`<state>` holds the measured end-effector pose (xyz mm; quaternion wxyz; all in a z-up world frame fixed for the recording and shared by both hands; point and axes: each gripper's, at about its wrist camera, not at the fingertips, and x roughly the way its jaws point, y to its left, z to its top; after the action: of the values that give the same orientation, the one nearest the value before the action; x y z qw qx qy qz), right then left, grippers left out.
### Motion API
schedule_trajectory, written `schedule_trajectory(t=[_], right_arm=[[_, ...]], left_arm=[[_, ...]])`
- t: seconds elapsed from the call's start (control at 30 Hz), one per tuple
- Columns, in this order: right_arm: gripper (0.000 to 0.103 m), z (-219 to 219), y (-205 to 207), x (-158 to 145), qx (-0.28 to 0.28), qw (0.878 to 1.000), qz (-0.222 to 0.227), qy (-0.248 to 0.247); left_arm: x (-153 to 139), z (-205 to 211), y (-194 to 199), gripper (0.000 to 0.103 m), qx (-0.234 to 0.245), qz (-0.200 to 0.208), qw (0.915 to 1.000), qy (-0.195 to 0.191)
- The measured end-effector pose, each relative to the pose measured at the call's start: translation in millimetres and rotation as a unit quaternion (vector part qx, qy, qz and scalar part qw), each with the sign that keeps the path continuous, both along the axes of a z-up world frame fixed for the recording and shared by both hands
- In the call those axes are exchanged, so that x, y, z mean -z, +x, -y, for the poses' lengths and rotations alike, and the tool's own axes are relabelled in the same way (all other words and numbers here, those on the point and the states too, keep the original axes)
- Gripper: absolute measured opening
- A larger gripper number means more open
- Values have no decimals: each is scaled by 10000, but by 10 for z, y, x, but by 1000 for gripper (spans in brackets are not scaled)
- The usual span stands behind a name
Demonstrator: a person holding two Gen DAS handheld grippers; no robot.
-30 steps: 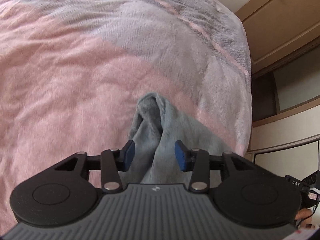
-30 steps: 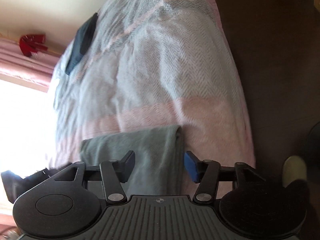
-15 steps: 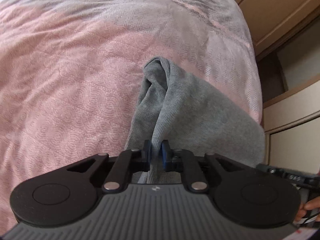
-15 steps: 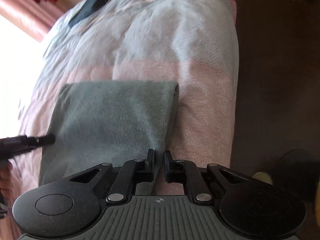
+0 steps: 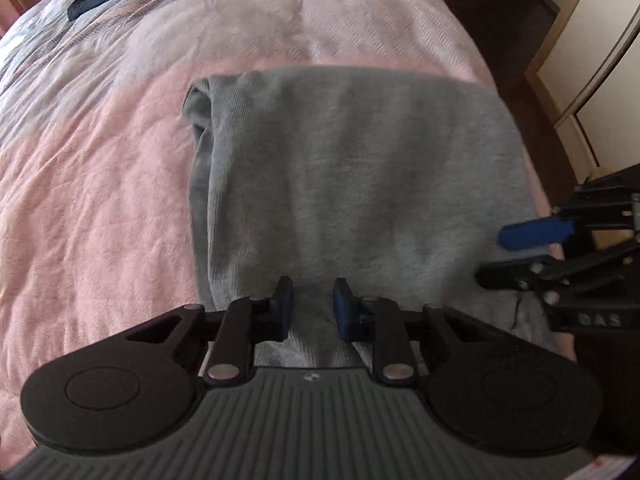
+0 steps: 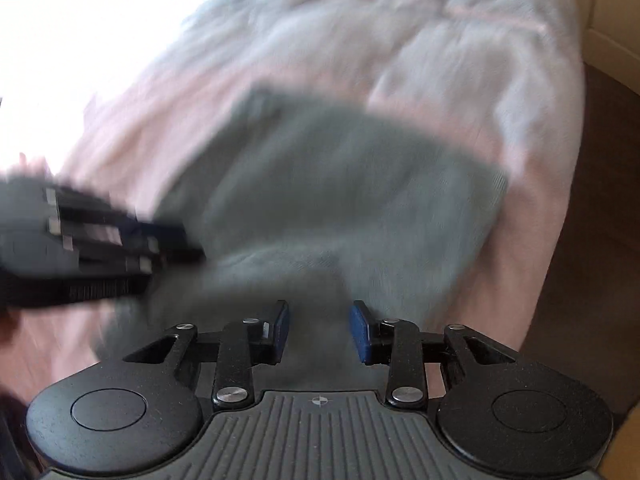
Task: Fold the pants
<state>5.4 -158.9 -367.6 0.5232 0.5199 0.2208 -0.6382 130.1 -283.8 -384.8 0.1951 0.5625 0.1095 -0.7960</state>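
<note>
Here, grey pants [image 5: 360, 168] folded on pink bedspread [image 5: 92, 200], cupboard [image 5: 592, 60] beside.

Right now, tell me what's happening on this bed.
A person is folding grey pants on a pink and grey bedspread with two handheld grippers. The pants lie folded over. Both the left gripper and right gripper are open just above the near edge, gripping nothing.

Motion blur smears the right wrist view, so the grey pants [image 6: 340, 184] show no clear edges.
</note>
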Motion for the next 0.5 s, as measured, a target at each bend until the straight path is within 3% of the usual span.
schedule_trajectory(t=[0.07, 0.13, 0.23, 0.33, 0.37, 0.5], right_arm=[[31, -144, 165, -13, -257, 9995, -164, -106], [31, -215, 218, -105, -329, 9989, -295, -139], [31, -221, 175, -235, -216, 9988, -228, -362], [31, -339, 335, -356, -613, 9959, -177, -634], [31, -340, 418, -329, -808, 9949, -228, -567], [33, -279, 625, -83, -1259, 9903, -458, -356]], left_arm=[[5, 57, 110, 20, -322, -124, 9993, 150], [-79, 76, 144, 11, -460, -199, 9987, 86], [-334, 54, 243, 11, -680, -389, 9969, 11], [-539, -104, 410, 13, -870, -715, 9931, 320], [-540, -193, 436, 15, -900, -746, 9922, 444], [-177, -393, 512, 22, -1236, -332, 9916, 192]])
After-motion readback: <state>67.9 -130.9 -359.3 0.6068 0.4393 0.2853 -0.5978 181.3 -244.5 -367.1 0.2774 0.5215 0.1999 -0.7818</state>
